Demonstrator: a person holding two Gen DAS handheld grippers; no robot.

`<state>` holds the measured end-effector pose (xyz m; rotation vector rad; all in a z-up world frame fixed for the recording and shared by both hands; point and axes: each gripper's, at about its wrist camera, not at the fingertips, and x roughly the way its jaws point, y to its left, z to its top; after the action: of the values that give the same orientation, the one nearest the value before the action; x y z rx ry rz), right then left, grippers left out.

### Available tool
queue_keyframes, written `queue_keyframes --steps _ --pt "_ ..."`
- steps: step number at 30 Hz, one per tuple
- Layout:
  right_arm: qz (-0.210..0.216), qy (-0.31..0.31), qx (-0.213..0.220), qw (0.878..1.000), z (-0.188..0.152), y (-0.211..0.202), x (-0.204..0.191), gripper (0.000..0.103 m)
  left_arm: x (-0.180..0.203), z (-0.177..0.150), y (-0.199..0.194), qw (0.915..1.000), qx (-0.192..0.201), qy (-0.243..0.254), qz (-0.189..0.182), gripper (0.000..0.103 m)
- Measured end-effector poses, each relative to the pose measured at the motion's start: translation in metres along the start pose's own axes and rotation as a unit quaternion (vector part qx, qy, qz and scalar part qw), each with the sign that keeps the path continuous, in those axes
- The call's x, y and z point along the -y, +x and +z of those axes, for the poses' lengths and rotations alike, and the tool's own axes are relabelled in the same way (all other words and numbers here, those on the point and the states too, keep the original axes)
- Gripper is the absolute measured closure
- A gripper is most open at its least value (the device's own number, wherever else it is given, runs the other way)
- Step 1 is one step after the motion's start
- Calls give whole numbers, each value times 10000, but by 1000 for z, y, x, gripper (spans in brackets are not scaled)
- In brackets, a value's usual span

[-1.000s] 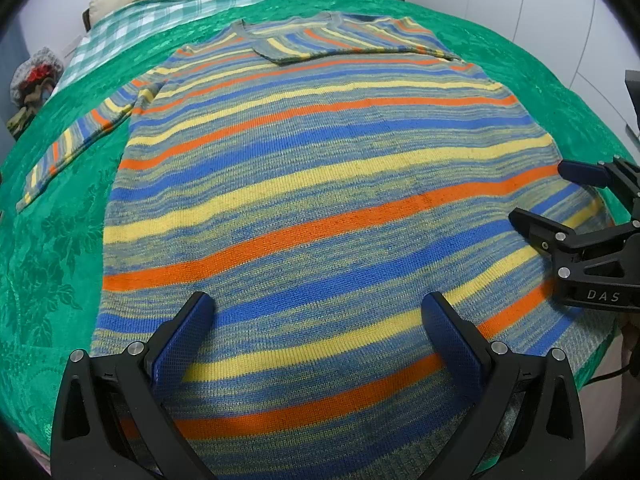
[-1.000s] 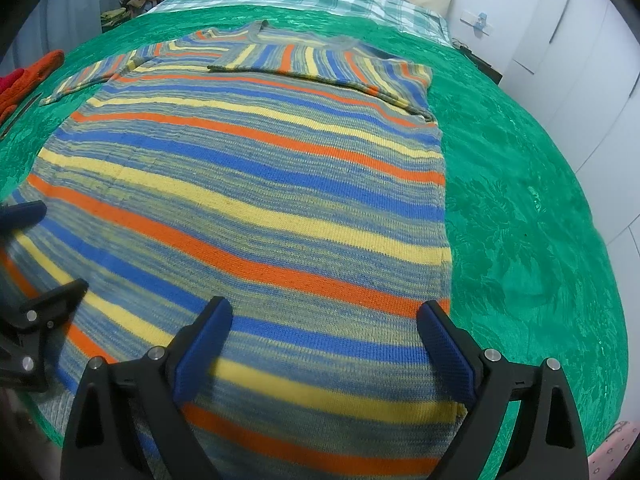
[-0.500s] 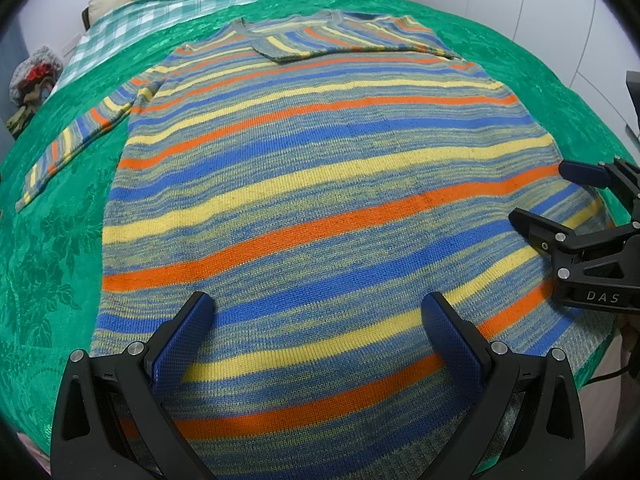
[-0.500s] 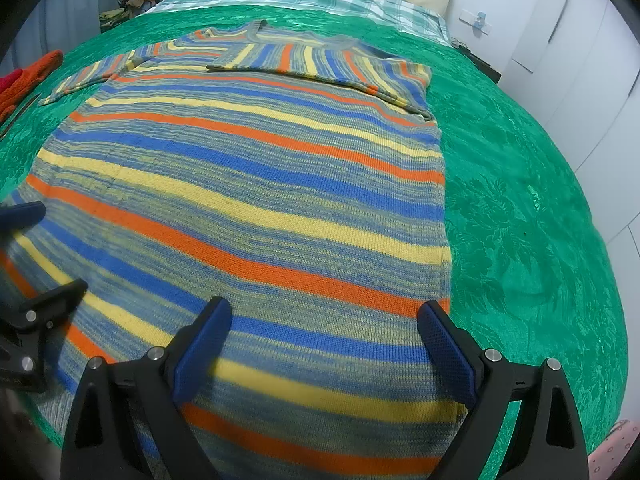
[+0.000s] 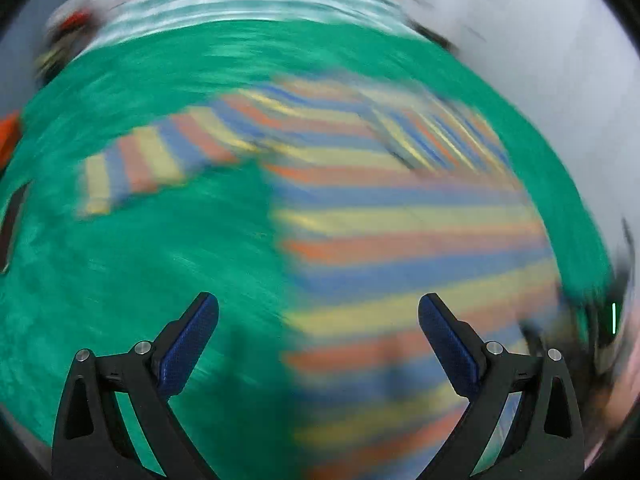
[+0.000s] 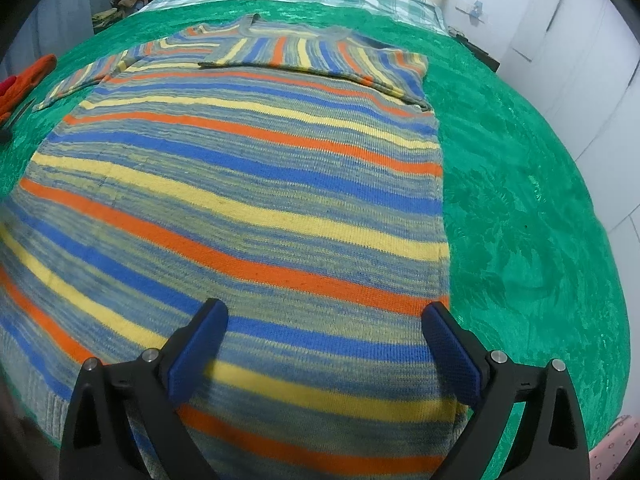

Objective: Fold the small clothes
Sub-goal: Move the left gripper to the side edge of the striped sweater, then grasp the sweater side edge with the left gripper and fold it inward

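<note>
Fingers of the left gripper (image 5: 318, 312) stood wide apart, blue pads facing inward, with nothing clamped and no visible contact. That view was heavily blurred. Below the left finger lay only the green bedspread (image 5: 120, 280); the striped sweater (image 5: 400, 240) occupied the area ahead of and beneath the right finger, its side edge falling between the two fingers. One sleeve (image 5: 136, 164) extended outward ahead of the left finger, flat on the bedspread. This placement suggested the gripper was positioned to address that unfolded sleeve or the adjacent side edge.

Fingers of the right gripper (image 6: 325, 326) were likewise spread wide and empty. Whether the pads touched the knit could not be determined. The striped sweater lay flat between and ahead of both fingers, with its hem nearest them. Its far-side sleeve (image 6: 320, 54) was folded across the chest, well ahead of the fingers. Beyond the right finger, bare bedspread was exposed. The flat, spread layout suited a sleeve-first fold; one sleeve fold appeared complete, the other pending.
</note>
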<state>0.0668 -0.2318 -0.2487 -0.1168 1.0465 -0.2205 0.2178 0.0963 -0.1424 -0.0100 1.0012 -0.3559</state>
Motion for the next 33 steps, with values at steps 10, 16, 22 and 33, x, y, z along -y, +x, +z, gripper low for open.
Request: queue_keyframes --steps 10,16,22,33 --pt "-16 -32 -58 10000 3 2 -1 4 -190 48 65 9486 121 -3141 376 58" --pt "30 9 -98 9999 4 3 1 3 -122 99 41 9813 459 -1745 671 99" --pt "119 38 -85 9999 4 3 2 3 37 168 -21 9899 1315 348 399 99" --pt "333 70 -70 9994 3 3 8 2 198 110 71 9852 -150 1466 -878 36"
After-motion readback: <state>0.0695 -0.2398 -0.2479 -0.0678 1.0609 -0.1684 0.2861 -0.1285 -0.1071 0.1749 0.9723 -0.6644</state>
